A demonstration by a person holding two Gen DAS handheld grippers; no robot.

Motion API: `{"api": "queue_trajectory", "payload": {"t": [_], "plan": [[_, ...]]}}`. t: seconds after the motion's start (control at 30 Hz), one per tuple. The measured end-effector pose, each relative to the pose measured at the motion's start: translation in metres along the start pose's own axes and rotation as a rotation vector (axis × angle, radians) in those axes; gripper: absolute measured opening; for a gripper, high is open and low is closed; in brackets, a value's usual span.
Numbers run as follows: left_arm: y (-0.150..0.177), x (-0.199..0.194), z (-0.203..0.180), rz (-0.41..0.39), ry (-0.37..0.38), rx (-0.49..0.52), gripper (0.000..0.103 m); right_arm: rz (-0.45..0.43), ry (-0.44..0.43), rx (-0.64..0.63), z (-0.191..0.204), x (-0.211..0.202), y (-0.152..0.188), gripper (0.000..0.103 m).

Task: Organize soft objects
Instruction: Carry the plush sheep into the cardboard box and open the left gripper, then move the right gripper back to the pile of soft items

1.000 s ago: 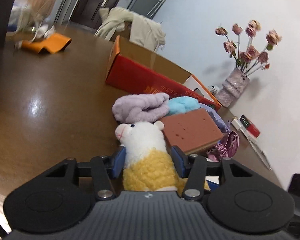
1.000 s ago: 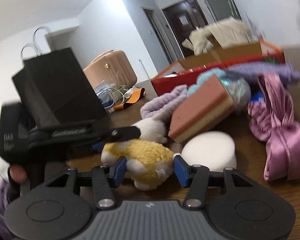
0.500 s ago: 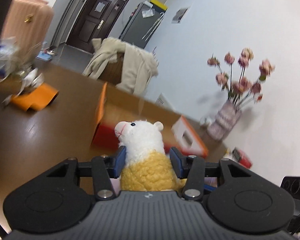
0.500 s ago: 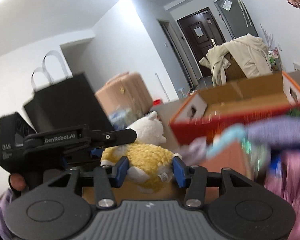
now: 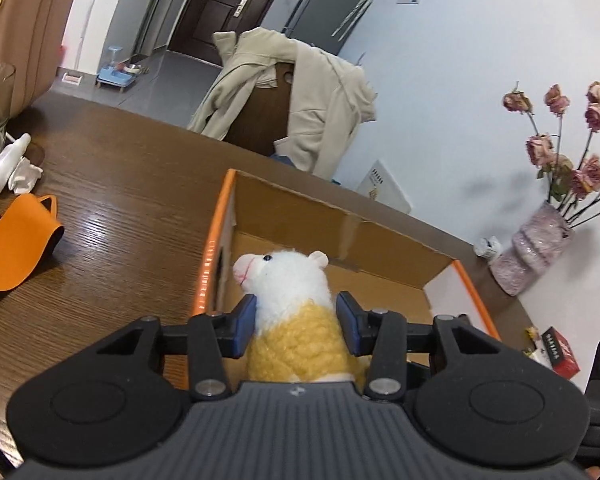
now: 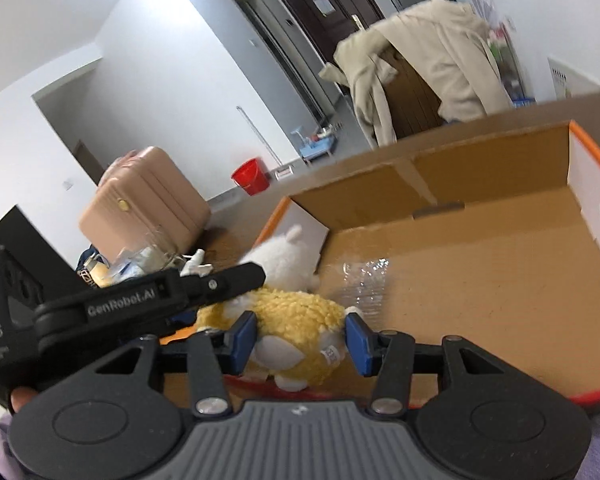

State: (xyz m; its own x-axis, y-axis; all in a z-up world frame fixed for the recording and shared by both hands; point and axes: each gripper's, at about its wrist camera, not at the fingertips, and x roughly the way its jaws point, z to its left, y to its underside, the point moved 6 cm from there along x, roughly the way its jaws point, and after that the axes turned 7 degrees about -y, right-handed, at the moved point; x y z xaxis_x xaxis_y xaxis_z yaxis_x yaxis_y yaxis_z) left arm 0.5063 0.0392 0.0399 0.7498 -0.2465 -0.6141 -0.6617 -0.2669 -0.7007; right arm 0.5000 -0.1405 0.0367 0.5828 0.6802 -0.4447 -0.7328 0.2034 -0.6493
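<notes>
I have the plush clamped in both grippers: left gripper pinches its neck and shoulders, right gripper pinches the yellow rump, pads pressing the fleece on both sides. Left jaws have just been closing a little further, with the toy squeezed between them. Changed since a second ago: the plush was low over the table beside the pile of soft things; that pile is now out of both views, and the toy hangs over the near left corner of the open box, head toward 12 o'clock in the left view. Box floor looks bare, apart from a shiny patch. In the right view the left gripper comes in from 9 o'clock. My read: carry done; next, lower and release into the box.
</notes>
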Motion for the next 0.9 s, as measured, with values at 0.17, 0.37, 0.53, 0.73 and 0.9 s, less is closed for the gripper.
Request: {"api": "queue_trajectory", "payload": {"t": [0.17, 0.37, 0.53, 0.73, 0.9], "plan": [[0.007, 0.007, 0.003, 0.02, -0.04, 0.075, 0.044, 0.08, 0.043, -0.034, 0.0, 0.019, 0.015, 0.048], [0.001, -0.034, 0.001, -0.049, -0.043, 0.096, 0.05, -0.014, 0.044, -0.111, 0.025, -0.028, 0.004, 0.054], [-0.003, -0.1, -0.012, -0.16, -0.063, 0.162, 0.066, -0.153, 0.086, -0.206, 0.051, -0.11, -0.008, 0.062], [0.025, -0.182, -0.031, -0.326, -0.091, 0.293, 0.098, -0.28, 0.203, -0.317, 0.068, -0.203, 0.015, 0.08], [0.081, -0.227, -0.039, -0.396, -0.089, 0.372, 0.103, -0.368, 0.331, -0.412, 0.075, -0.249, 0.075, 0.087]]}}
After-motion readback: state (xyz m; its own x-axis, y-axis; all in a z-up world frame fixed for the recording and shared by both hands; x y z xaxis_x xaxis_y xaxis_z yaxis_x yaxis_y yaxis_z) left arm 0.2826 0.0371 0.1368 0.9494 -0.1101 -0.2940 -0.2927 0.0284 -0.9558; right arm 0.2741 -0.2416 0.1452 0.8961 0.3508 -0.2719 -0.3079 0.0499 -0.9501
